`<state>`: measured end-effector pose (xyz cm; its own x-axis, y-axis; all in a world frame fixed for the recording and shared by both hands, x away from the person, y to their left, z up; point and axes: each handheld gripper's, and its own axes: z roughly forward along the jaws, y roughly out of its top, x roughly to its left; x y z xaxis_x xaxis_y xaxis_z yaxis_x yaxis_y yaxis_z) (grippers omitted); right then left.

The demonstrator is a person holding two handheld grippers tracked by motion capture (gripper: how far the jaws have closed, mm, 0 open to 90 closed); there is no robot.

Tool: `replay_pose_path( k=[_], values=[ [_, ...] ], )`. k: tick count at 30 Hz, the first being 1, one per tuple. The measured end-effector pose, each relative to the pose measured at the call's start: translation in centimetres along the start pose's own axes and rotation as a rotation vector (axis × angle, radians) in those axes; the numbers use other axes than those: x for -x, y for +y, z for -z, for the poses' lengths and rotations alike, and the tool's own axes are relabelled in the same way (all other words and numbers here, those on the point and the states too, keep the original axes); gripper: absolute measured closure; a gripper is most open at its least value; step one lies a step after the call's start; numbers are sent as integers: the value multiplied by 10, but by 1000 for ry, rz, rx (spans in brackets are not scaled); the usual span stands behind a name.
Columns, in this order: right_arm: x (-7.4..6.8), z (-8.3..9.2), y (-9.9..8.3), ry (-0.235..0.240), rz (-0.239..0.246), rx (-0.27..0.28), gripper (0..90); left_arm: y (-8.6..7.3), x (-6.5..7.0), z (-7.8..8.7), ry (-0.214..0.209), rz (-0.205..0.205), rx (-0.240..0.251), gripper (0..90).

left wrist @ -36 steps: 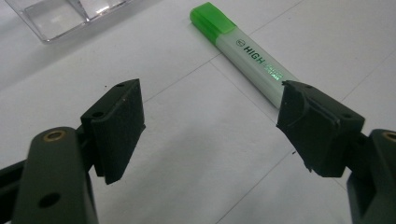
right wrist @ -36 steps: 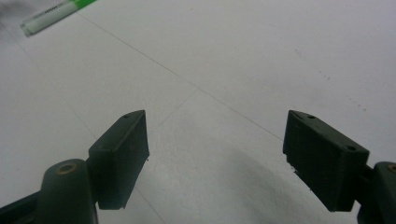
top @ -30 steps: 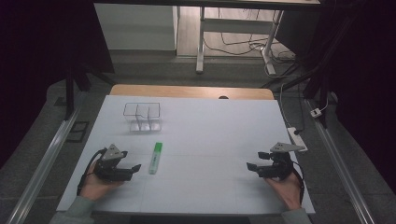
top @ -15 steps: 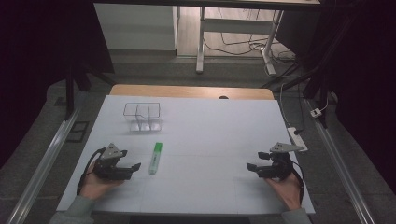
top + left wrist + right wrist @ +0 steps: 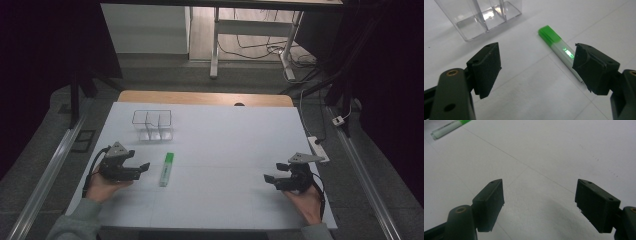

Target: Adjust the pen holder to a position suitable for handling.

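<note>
A green-capped white marker lies flat on the white table sheet, left of centre. My left gripper rests on the sheet just left of the marker, open and empty. In the left gripper view the marker lies ahead, partly behind the right jaw, with the left gripper held wide. My right gripper sits near the right front of the sheet, open with nothing between its jaws. The right gripper view shows the right gripper over bare sheet and the marker far off at the top left.
A clear plastic organiser with upright dividers stands behind the marker at the back left, and it is also seen as the clear organiser. A white power strip lies off the sheet's right edge. The wooden table edge runs along the back.
</note>
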<state>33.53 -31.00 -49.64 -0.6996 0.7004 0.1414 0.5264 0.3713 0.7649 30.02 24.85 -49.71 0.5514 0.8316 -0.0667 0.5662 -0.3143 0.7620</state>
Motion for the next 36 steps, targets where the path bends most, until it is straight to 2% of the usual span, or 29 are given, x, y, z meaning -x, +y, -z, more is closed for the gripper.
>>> replay_pose_path(
  k=[10, 12, 17, 23, 27, 36],
  values=[
    [0, -1, -1, 1, -2, -15, 237, 13, -11, 2, 17, 10, 0, 247],
    [0, -2, -1, 2, 1, -19, 239, 15, -11, 3, 22, 0, 8, 247],
    [0, -2, -1, 4, 2, -18, 239, 20, -14, 2, 29, -11, -7, 251],
    [-1, -3, -1, -9, 8, -24, 235, 29, -30, 1, 48, 22, -8, 272],
    [-2, -5, -1, -7, 10, -31, 233, 36, -45, 0, 68, 51, -6, 285],
    [-2, -5, -1, -11, 13, -26, 230, 43, -61, -3, 94, 71, -7, 338]
  ],
)
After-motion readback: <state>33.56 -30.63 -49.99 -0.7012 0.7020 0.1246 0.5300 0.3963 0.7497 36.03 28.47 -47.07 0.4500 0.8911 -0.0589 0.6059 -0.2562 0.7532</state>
